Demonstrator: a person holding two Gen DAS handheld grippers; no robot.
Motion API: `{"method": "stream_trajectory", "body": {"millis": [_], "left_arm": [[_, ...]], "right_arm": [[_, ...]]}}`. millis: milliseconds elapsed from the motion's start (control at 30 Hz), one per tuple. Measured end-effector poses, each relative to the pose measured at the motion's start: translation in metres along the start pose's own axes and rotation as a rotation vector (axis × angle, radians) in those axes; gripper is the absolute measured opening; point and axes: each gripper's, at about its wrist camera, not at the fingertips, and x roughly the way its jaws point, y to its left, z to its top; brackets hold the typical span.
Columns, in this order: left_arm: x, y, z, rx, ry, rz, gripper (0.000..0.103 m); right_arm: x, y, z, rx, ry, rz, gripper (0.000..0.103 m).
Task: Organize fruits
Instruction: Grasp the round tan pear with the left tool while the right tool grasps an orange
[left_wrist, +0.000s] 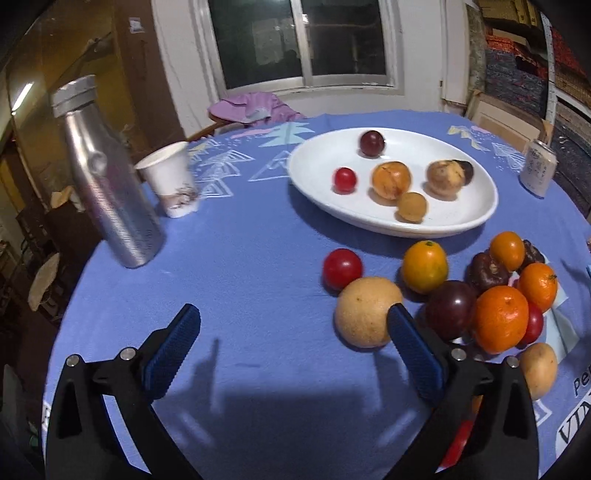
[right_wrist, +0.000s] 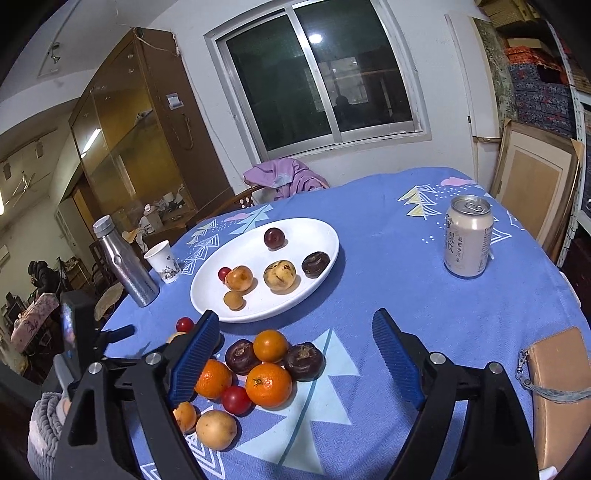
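A white oval plate (left_wrist: 461, 218) (right_wrist: 295, 295) on the blue tablecloth holds several fruits, among them a dark plum (left_wrist: 372, 143) (right_wrist: 274, 237) and a small red fruit (left_wrist: 344, 180). A pile of loose fruit lies on the cloth nearer me: oranges (left_wrist: 500, 319) (right_wrist: 269, 384), a pale round fruit (left_wrist: 364, 312), a red fruit (left_wrist: 342, 268) and dark ones (right_wrist: 303, 361). My left gripper (left_wrist: 295, 325) is open and empty, its right finger just in front of the pale fruit. My right gripper (right_wrist: 293, 332) is open and empty, above the pile.
A metal bottle (left_wrist: 107, 188) (right_wrist: 123, 264) and a paper cup (left_wrist: 171, 179) (right_wrist: 163, 261) stand at the left. A drink can (right_wrist: 467, 236) (left_wrist: 537, 166) stands at the right. A tan wallet (right_wrist: 557, 391) lies at the right table edge. A chair with purple cloth (right_wrist: 284, 177) stands behind.
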Motion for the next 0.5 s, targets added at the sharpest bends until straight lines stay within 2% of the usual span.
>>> {"method": "stream_trajectory", "body": {"millis": [33,67,133,200,333,433,500], "left_arm": [[-0.004,0.011,-0.002,-0.025,-0.005,0.058,0.099],[-0.007,0.024,-0.006,-0.058,-0.004,0.076,0.099],[-0.012,0.045,-0.014,-0.137,0.006,0.020,0.099],[-0.016,0.048,-0.016,-0.152,-0.008,-0.006,0.099],[-0.018,0.017,-0.013,-0.034,-0.050,-0.027,0.099],[-0.011,-0.008,-0.014,0.053,-0.047,0.003,0.099],[-0.008,-0.018,-0.013,0.082,-0.038,-0.013,0.099]], "right_arm": [[-0.001,-0.001,0.001,0.006,-0.004,0.001,0.086],[-0.002,-0.003,0.001,0.012,-0.007,0.002,0.086],[-0.004,-0.004,0.002,0.020,-0.012,0.006,0.086],[-0.005,-0.001,0.001,0.012,-0.012,0.012,0.086],[-0.002,0.008,-0.002,-0.027,0.001,0.017,0.086],[0.000,0.010,-0.003,-0.037,0.007,0.018,0.086],[0.000,0.010,-0.003,-0.035,0.009,0.014,0.086]]}}
